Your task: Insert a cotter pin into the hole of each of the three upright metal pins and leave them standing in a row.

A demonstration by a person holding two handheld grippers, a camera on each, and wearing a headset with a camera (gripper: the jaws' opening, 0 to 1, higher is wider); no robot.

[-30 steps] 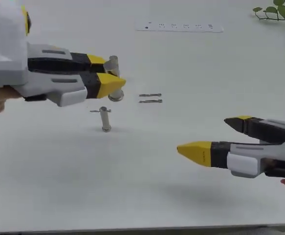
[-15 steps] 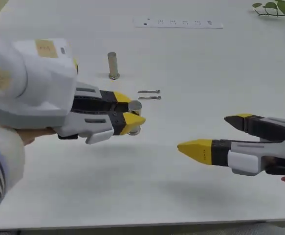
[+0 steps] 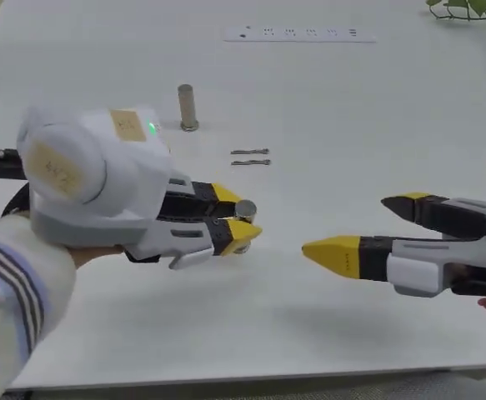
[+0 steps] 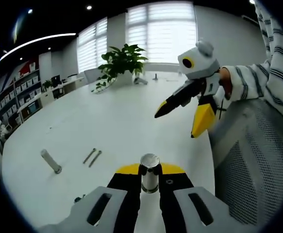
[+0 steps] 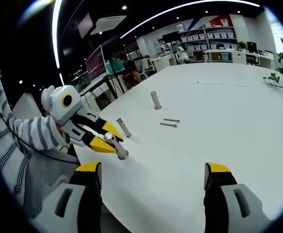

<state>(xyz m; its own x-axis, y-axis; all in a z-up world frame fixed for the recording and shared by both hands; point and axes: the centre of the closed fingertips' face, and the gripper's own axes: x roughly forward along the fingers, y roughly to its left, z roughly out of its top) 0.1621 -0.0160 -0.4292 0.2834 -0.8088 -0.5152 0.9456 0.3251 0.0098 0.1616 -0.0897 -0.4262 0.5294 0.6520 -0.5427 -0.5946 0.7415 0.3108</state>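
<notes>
Clearly the left gripper (image 3: 239, 215) is clamped on a metal pin (image 4: 149, 175), whose top end pokes up between the jaws. Whether its foot touches the surface (image 3: 251, 333) I cannot tell. The gripper sits on the near side of the two loose cotter pins (image 3: 250, 157). Left of and beyond those cotter pins stands a bare upright pin (image 3: 186, 107). Well right of them and nearer, the right gripper (image 3: 347, 227) hangs with jaws spread, holding nothing. To do this step well, I judge the held pin wants to be upright and steady. Its cross hole, too small to see, should be clear of the jaws and turned toward the right gripper. That gripper should pinch one cotter pin by its head, legs free.
</notes>
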